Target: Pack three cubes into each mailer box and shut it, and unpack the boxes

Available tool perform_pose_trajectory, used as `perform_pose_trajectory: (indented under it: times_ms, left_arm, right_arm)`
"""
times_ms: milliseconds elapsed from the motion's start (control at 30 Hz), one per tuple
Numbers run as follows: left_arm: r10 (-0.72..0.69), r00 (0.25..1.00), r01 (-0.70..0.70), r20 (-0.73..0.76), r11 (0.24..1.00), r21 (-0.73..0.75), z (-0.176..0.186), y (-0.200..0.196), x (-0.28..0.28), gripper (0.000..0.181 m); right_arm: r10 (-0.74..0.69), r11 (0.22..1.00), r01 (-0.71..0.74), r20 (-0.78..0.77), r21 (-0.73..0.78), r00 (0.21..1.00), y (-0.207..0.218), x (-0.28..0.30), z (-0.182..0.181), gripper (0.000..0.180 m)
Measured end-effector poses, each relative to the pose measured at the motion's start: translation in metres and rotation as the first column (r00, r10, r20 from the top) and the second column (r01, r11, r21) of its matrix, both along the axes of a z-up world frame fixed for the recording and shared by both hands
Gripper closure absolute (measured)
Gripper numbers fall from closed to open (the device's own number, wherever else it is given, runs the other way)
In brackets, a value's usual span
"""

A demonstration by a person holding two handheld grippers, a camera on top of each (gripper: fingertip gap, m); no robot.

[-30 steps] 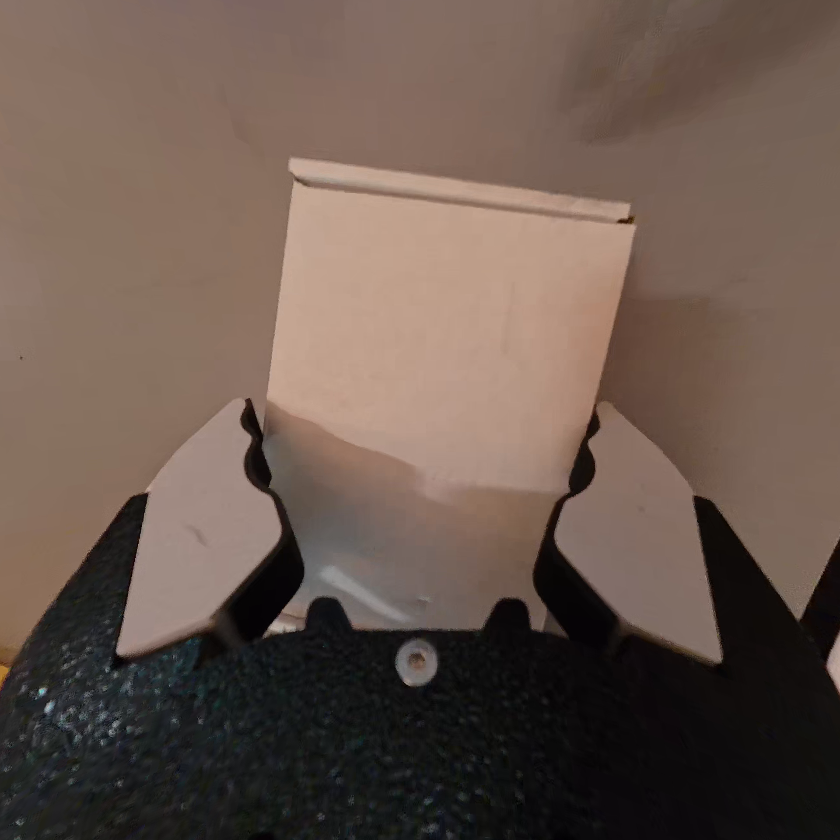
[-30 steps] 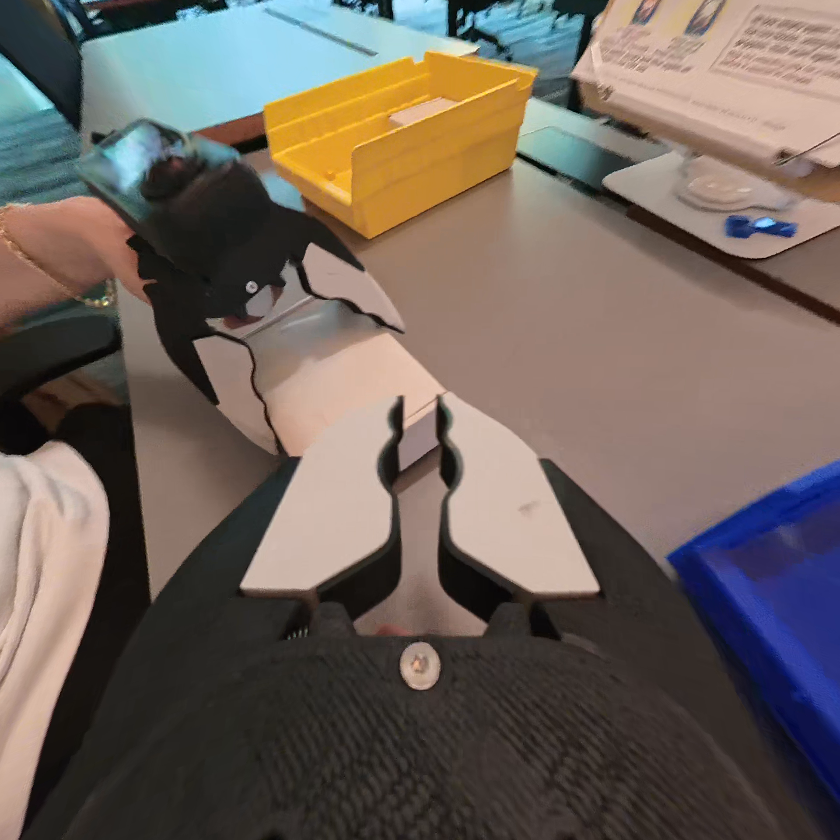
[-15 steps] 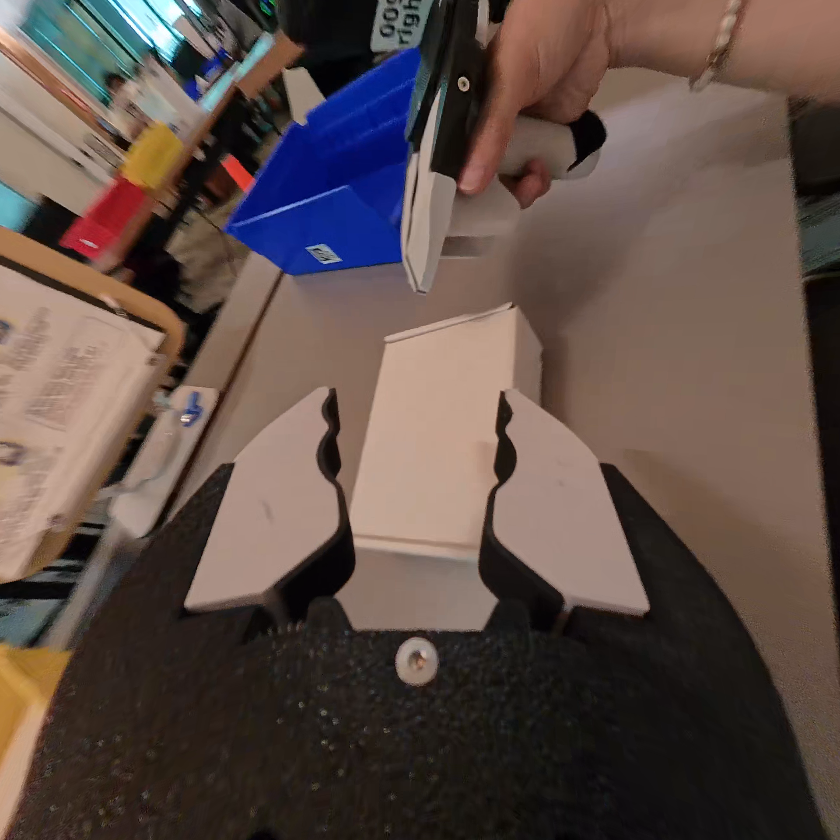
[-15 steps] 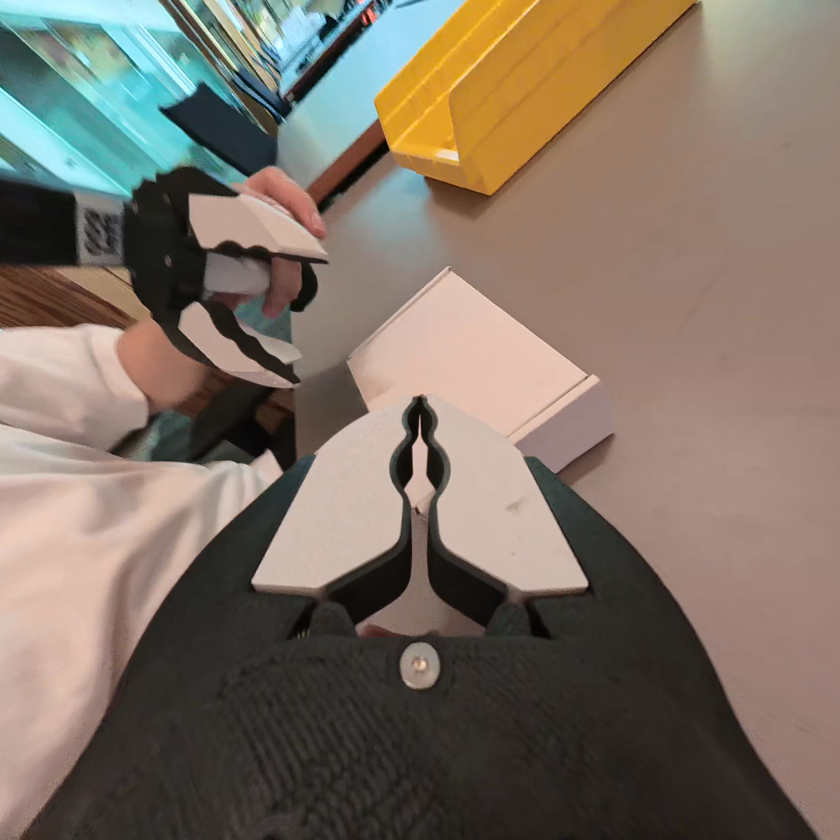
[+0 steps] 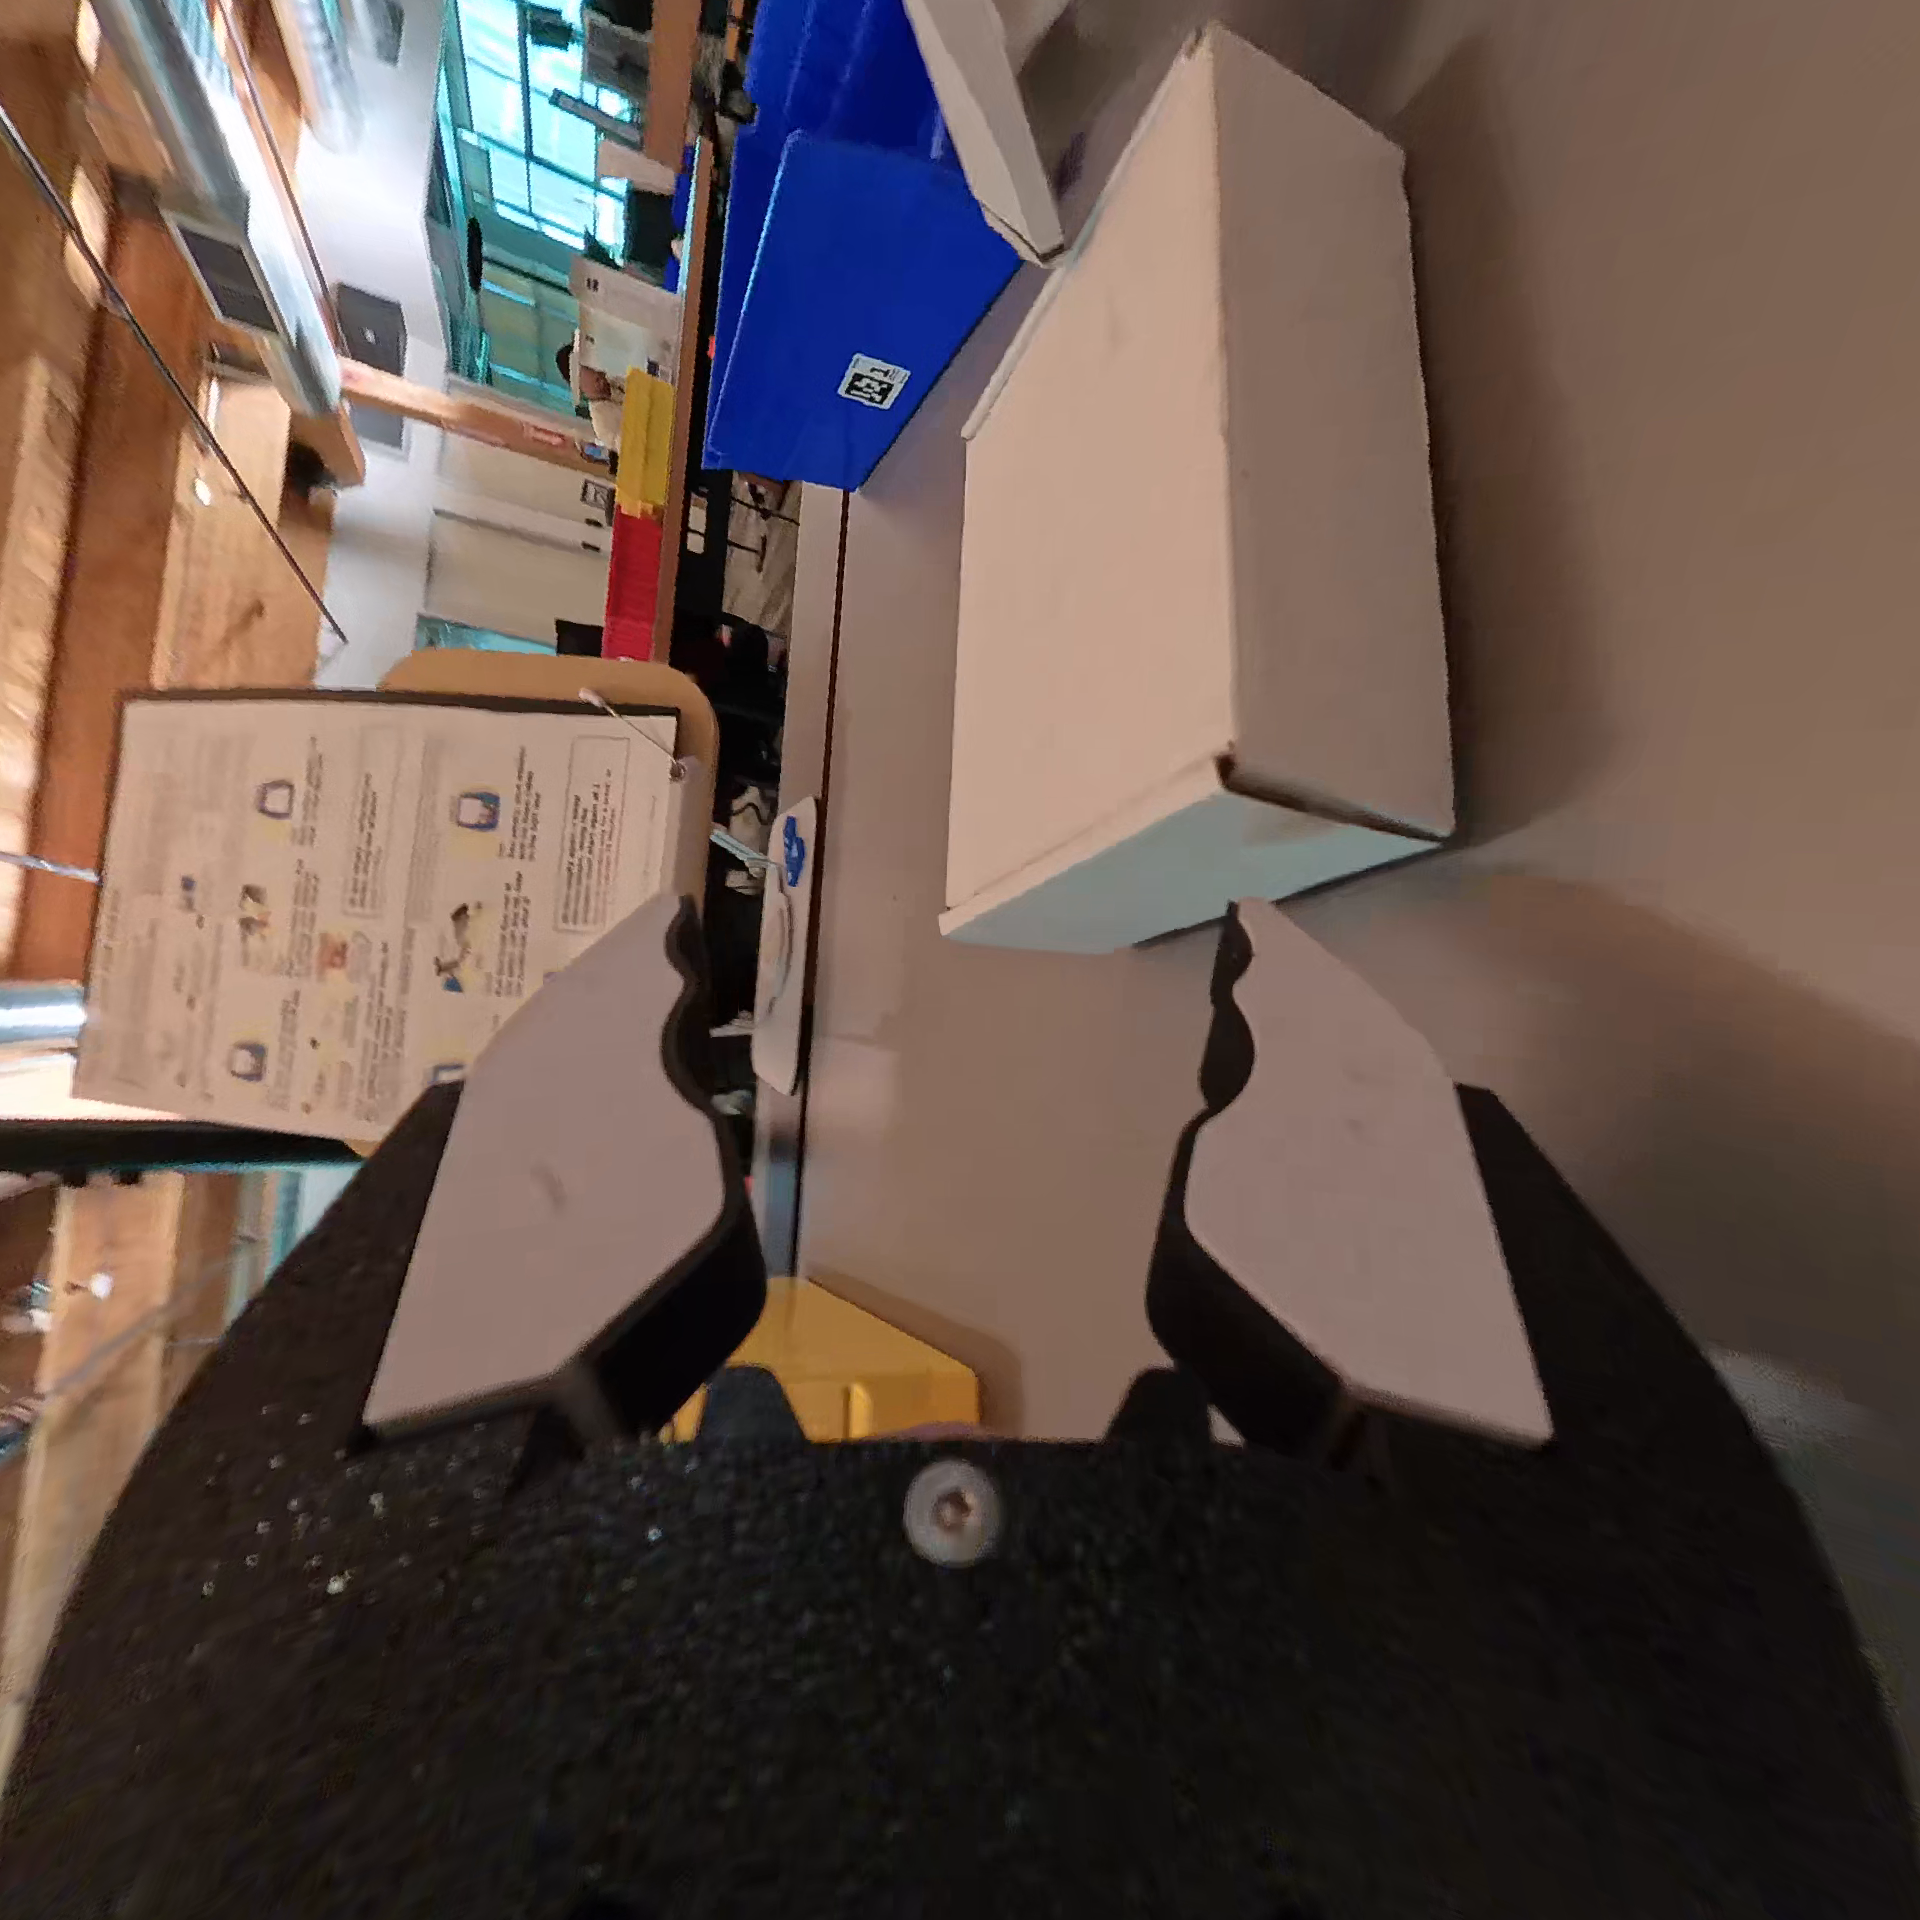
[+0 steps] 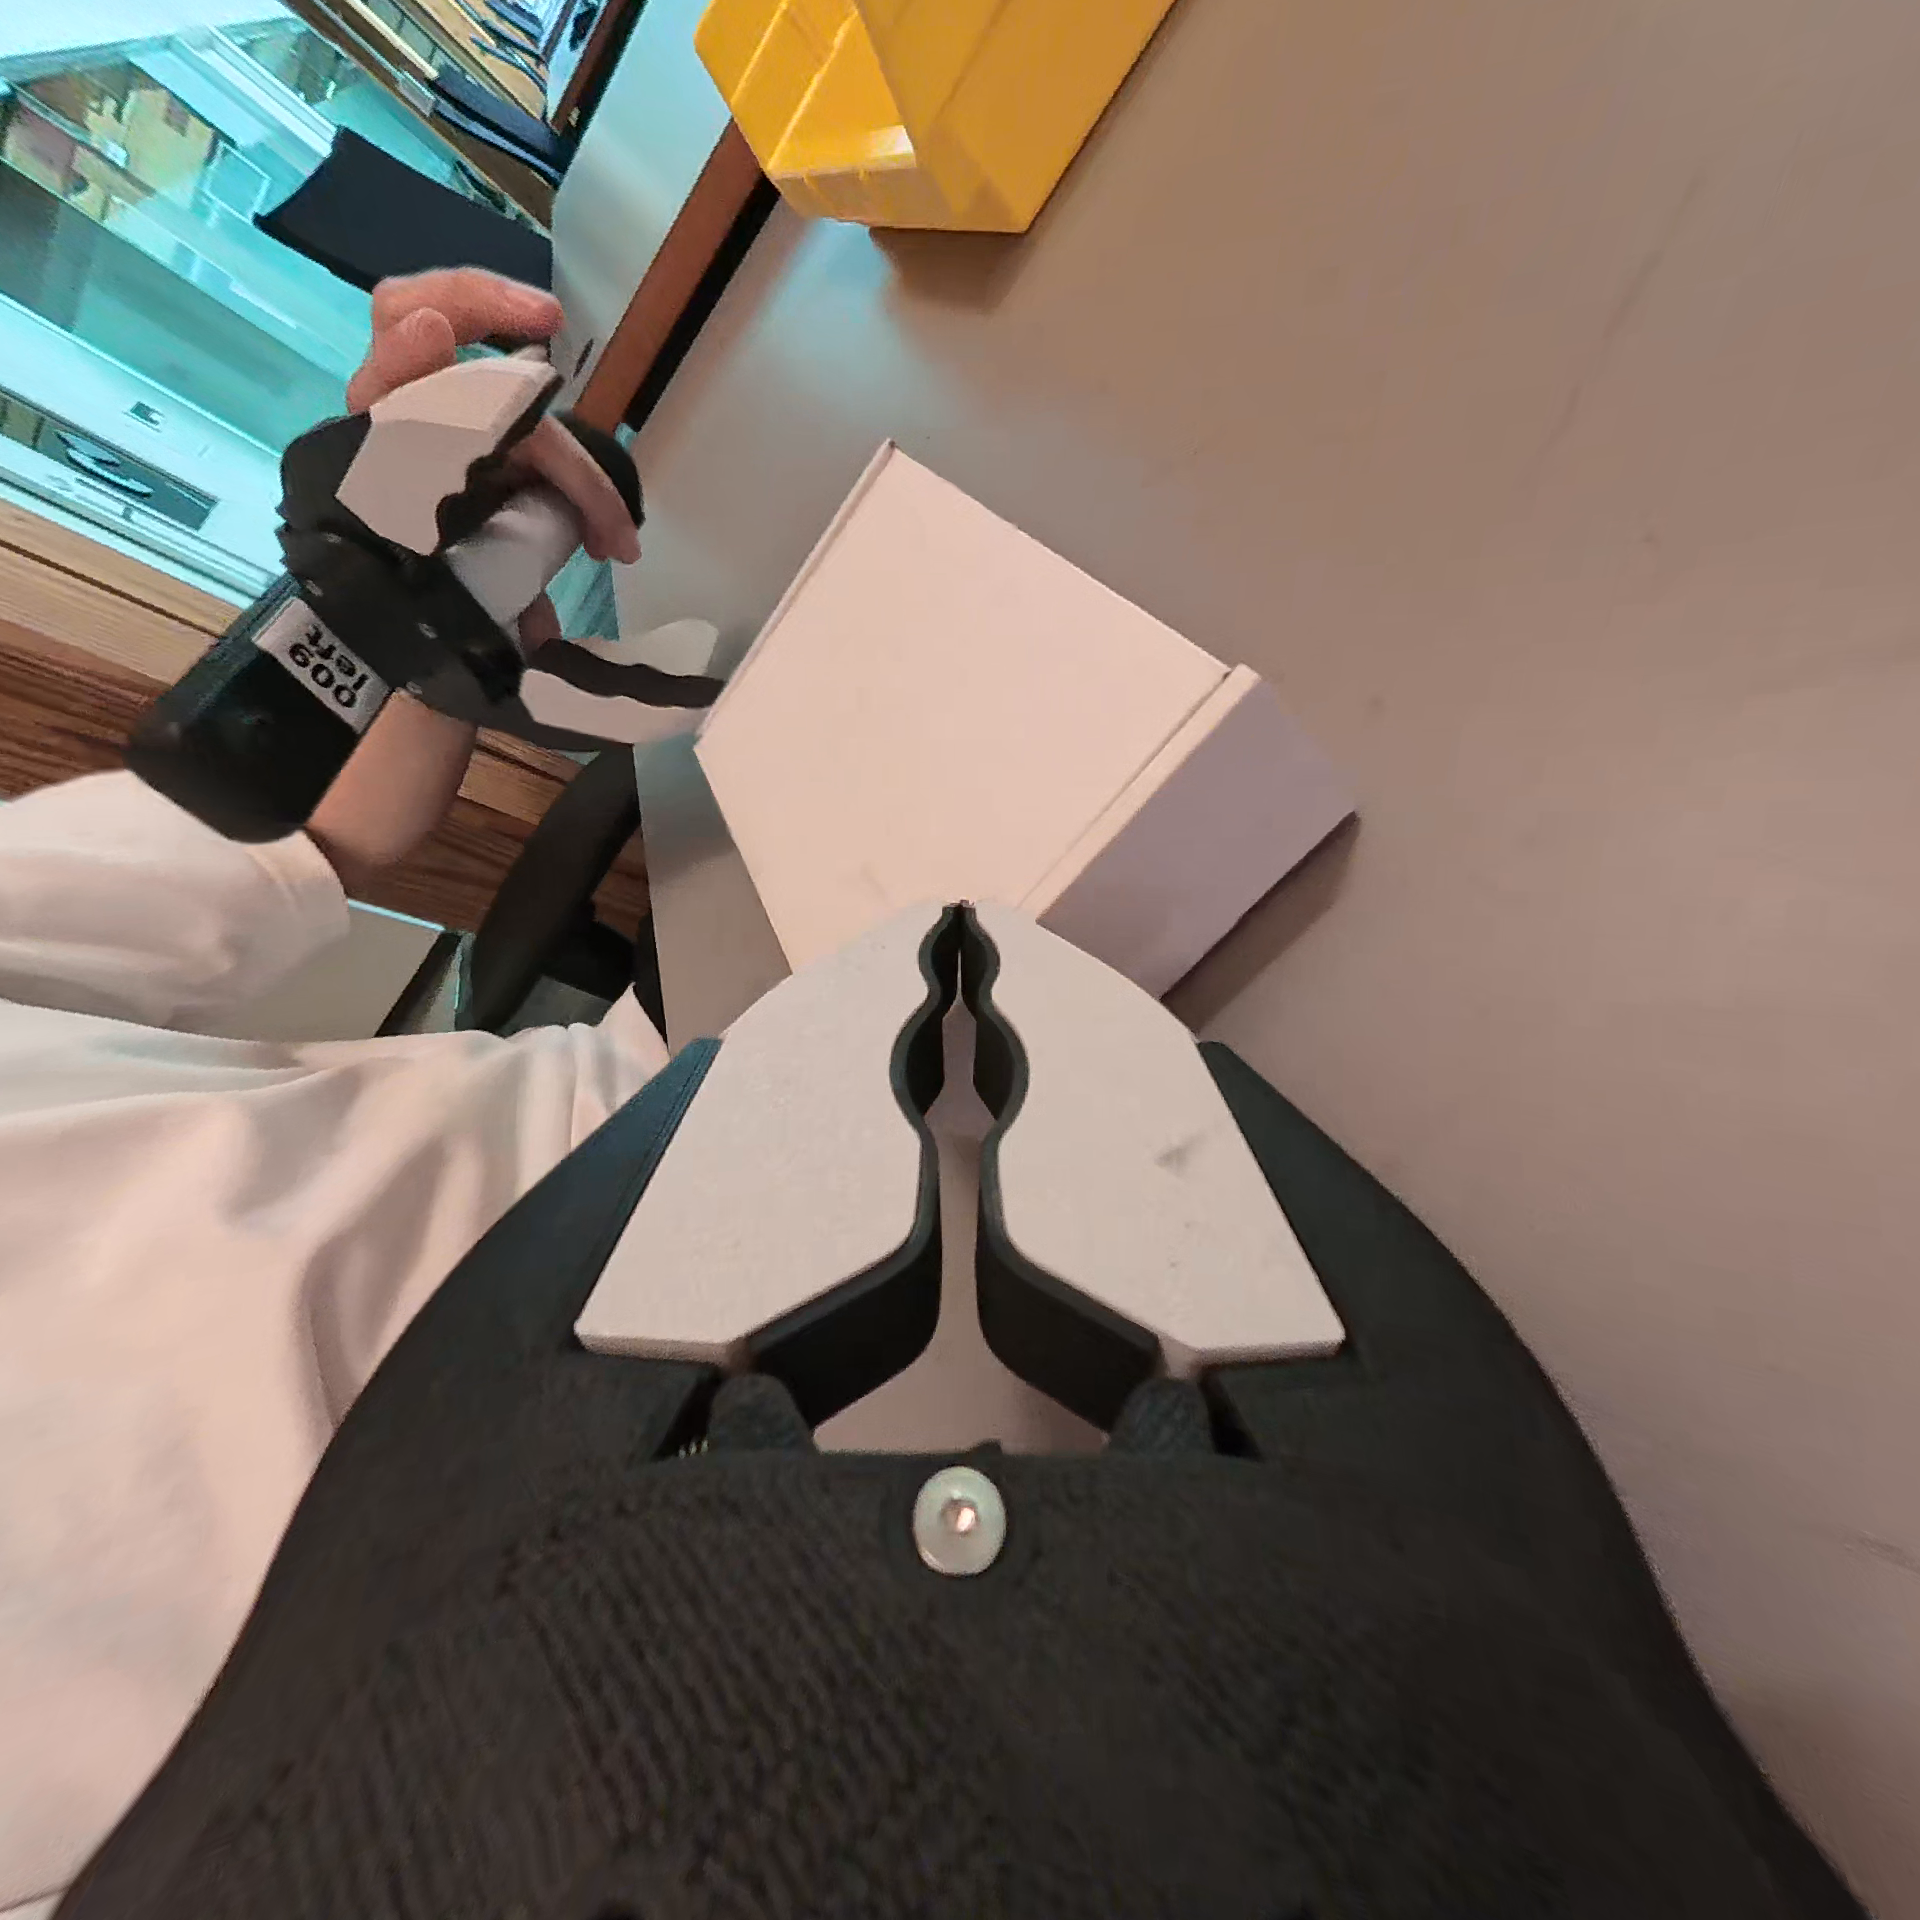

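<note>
Grey table [image 5: 1662, 520]: fills the right half of my left wrist view and runs from 12 to 5 o'clock in my right wrist view.

White mailer box [image 5: 1195, 540]: closed, lying flat on the table. In the left wrist view it sits at 12 to 1 o'clock, just past my fingertips and apart from them. In the right wrist view [image 6: 935, 727] it lies at 12 o'clock, directly beyond my closed tips; contact there cannot be judged.

Blue bin [image 5: 842, 312]: at 11 o'clock in the left wrist view, just beside the box's far-left edge, with a small label on its wall.

Yellow bin [image 6: 914, 104]: at 12 o'clock in the right wrist view, well beyond the box near the table edge.

Instruction sheet [image 5: 364, 914]: on a clipboard stand at 9 o'clock in the left wrist view, off the table.

My left gripper [image 5: 956, 935]: jaws spread wide, nothing between them. In the right wrist view it shows at 10 o'clock [image 6: 582, 540], raised just beside the box's left edge, in my left hand [image 6: 488, 416], with a white sleeve [image 6: 156, 883] below.

My right gripper [image 6: 961, 914]: jaws pressed together at the tips, holding nothing.

No cubes in view.
</note>
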State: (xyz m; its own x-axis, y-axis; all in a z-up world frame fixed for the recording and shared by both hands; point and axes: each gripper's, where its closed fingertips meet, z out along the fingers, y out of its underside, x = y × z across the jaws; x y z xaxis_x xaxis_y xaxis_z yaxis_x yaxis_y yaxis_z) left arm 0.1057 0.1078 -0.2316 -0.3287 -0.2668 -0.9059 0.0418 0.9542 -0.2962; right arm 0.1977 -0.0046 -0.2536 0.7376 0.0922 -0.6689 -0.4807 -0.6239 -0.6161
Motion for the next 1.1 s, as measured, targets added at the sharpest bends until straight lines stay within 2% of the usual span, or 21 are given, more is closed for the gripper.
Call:
perform_pose_trajectory:
  times_ms: [33, 267, 533, 600, 667, 767, 933, 1000, 1100]
  left_arm:
    - [-0.021, 1.000, 0.021, 0.010, 0.999, 0.038, -0.001, -0.001, 0.002, 0.088]
    - [-0.174, 0.984, 0.175, -0.024, 0.964, 0.199, -0.010, -0.016, 0.017, 0.081]
    - [-0.338, 0.937, 0.348, -0.089, 0.880, 0.322, -0.021, -0.040, 0.050, 0.075]
    - [-0.354, 0.929, 0.367, -0.106, 0.843, 0.394, -0.029, -0.040, 0.057, 0.078]
    - [-0.368, 0.930, 0.333, -0.009, 0.831, 0.446, -0.021, -0.044, 0.066, 0.081]
    - [-0.388, 0.920, 0.316, 0.053, 0.815, 0.485, -0.015, -0.045, 0.069, 0.100]
    - [-0.314, 0.949, 0.270, 0.030, 0.859, 0.435, -0.016, -0.040, 0.067, 0.104]
    - [-0.282, 0.959, 0.256, 0.011, 0.887, 0.385, -0.013, -0.039, 0.063, 0.104]
    - [-0.217, 0.976, 0.215, 0.000, 0.967, 0.138, -0.002, -0.040, 0.058, 0.105]
  right_arm:
    - [0.000, 1.000, 0.000, 0.001, 0.001, 1.000, -0.001, 0.001, 0.000, 0.180]
    - [-0.008, 1.000, 0.008, -0.006, 0.002, 1.000, -0.012, 0.011, -0.004, 0.180]
    - [0.007, 1.000, -0.008, 0.018, 0.012, 1.000, -0.012, 0.010, -0.003, 0.180]
    - [0.005, 1.000, -0.005, 0.022, 0.012, 1.000, -0.014, 0.012, -0.004, 0.180]
    - [-0.001, 1.000, 0.001, 0.007, 0.019, 1.000, -0.015, 0.014, -0.005, 0.180]
    - [-0.009, 0.999, 0.010, -0.028, 0.041, 1.000, -0.016, 0.016, -0.004, 0.180]
    - [-0.030, 0.997, 0.030, -0.003, 0.072, 1.000, -0.016, 0.021, 0.003, 0.177]
    - [-0.072, 0.982, 0.072, -0.010, 0.175, 0.997, -0.017, 0.027, 0.027, 0.156]
    - [-0.186, 0.930, 0.171, 0.015, 0.326, 0.982, -0.025, 0.044, 0.066, 0.143]
